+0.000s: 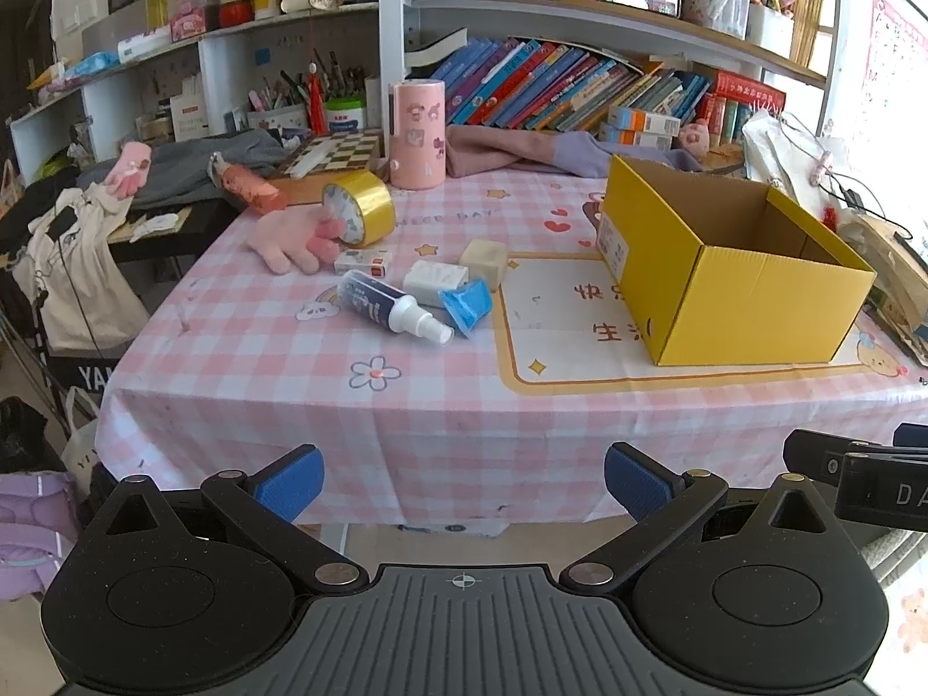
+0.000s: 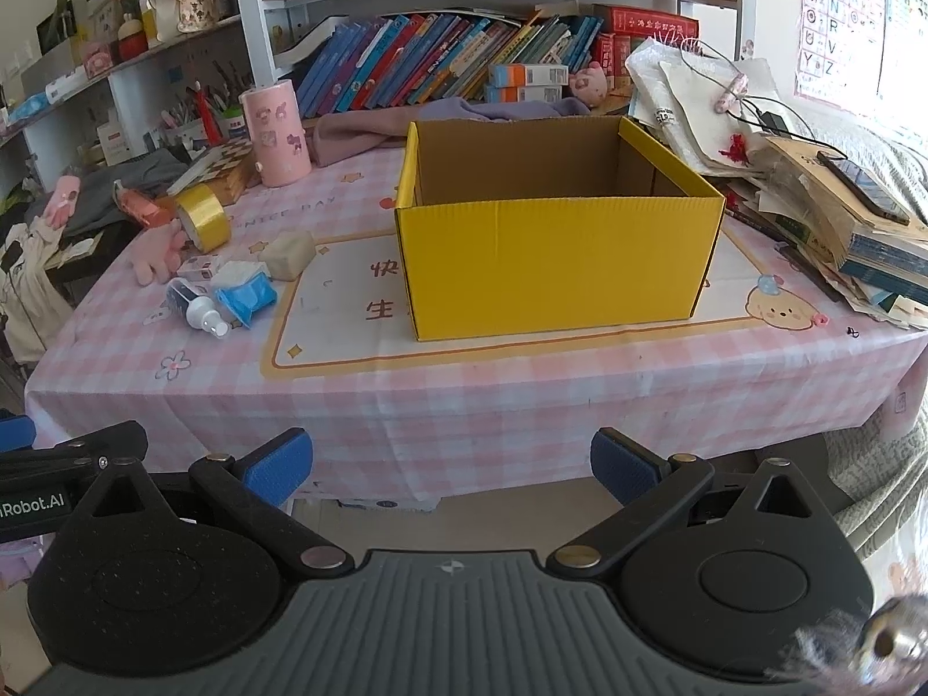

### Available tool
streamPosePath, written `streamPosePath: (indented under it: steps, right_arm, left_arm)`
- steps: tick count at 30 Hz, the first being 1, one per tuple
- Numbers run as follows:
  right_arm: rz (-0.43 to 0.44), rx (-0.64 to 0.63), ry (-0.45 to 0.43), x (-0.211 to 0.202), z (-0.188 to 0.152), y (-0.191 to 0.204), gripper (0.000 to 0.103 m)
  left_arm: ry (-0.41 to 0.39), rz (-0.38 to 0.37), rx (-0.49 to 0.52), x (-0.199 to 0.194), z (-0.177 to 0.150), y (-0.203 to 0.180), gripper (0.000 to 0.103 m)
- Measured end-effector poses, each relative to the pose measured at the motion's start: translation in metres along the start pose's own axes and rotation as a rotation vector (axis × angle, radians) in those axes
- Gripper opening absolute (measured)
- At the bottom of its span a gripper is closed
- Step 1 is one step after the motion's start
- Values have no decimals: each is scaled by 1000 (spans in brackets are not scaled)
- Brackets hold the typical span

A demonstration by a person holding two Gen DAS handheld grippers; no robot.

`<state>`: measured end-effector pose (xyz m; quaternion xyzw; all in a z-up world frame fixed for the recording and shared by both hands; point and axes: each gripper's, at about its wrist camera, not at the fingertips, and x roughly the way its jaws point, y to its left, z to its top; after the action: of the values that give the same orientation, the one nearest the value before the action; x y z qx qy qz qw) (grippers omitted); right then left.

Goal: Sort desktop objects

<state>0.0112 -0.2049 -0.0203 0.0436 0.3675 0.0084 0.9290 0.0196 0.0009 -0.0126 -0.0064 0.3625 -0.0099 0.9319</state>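
Note:
An open yellow cardboard box [image 1: 736,284] [image 2: 557,261] stands on the pink checked tablecloth [image 1: 325,383] [image 2: 464,400], nothing visible inside. Left of it lies a cluster: a blue-and-white spray bottle [image 1: 388,304] [image 2: 194,301], a blue packet [image 1: 467,303] [image 2: 246,296], a white pack [image 1: 435,278], a beige block [image 1: 484,261] [image 2: 288,252], a small card box [image 1: 362,261], a pink plush glove [image 1: 290,238] [image 2: 156,252] and a gold tape roll [image 1: 362,206] [image 2: 203,214]. My left gripper [image 1: 464,481] and right gripper [image 2: 452,464] hover open before the table's front edge, holding nothing.
A pink cylinder [image 1: 417,133] [image 2: 275,133], a chessboard [image 1: 336,153] and a pink bottle [image 1: 249,185] sit at the back left. Leaning books [image 1: 551,87] fill the shelf behind. A heap of papers and books [image 2: 812,197] crowds the table's right side.

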Motion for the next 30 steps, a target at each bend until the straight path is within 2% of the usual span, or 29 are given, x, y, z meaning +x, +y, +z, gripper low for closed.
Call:
streamPosePath:
  steps: [30]
  right_arm:
    - [4,-24,-5,1,3,9,103]
  left_arm:
    - [-8,-14,36,0,2,0,103]
